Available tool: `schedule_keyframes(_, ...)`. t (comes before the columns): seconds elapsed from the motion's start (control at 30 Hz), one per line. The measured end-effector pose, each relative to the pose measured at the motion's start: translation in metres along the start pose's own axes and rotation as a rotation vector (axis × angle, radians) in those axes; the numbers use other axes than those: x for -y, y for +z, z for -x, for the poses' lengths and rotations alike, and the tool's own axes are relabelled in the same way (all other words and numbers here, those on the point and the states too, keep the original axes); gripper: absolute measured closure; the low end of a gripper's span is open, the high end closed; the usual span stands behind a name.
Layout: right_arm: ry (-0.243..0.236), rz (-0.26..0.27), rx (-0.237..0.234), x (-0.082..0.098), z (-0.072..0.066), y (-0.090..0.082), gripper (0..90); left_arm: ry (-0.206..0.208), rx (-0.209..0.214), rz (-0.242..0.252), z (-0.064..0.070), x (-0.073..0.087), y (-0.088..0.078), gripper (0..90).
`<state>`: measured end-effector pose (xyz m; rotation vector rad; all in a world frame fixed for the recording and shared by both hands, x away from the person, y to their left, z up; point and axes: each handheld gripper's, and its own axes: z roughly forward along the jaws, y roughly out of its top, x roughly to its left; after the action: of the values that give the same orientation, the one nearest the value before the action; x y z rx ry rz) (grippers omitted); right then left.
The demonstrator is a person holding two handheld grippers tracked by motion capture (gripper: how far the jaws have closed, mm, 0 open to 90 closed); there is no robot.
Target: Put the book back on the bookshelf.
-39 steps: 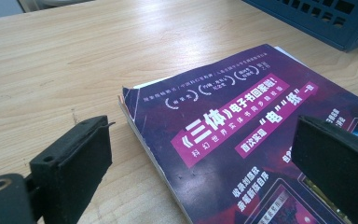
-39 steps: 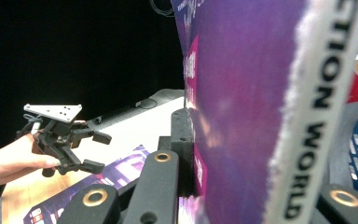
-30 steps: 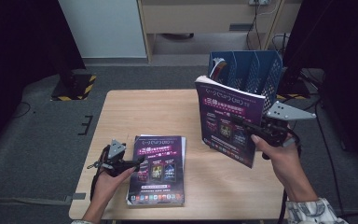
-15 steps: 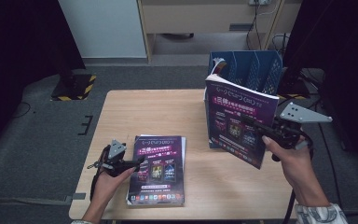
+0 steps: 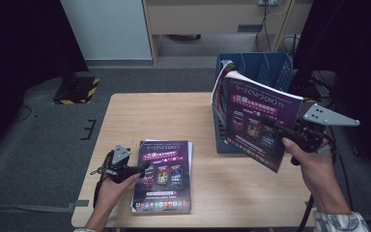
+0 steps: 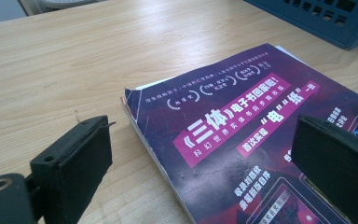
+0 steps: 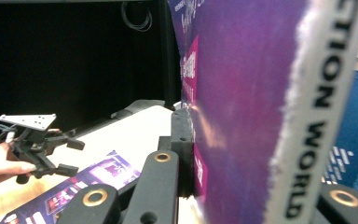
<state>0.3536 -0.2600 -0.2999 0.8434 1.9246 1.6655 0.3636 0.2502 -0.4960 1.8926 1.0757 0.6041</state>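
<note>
- The left gripper (image 5: 136,170) was held with jaws spread at the left edge of the flat magazine (image 5: 164,175), which was laid lengthwise on the table (image 5: 164,116), purple cover up.
- A second, matching magazine (image 5: 258,123) was kept upright, clamped in the right gripper (image 5: 282,133), just in front of the blue file box (image 5: 253,67), whose slots were nearer this hand.
</note>
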Motion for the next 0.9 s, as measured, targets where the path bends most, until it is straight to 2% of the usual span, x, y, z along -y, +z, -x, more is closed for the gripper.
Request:
schedule_keyframes(0.33,-0.008,-0.005,0.050,-0.002,0.010,-0.005,82.9,-0.001,0.000,0.001,0.000,0.000,0.000,4.9)
schedule_keyframes(0.9,0.016,-0.007,0.160,-0.002,0.032,-0.002,82.9,0.000,0.000,0.001,0.000,0.000,0.000,5.0)
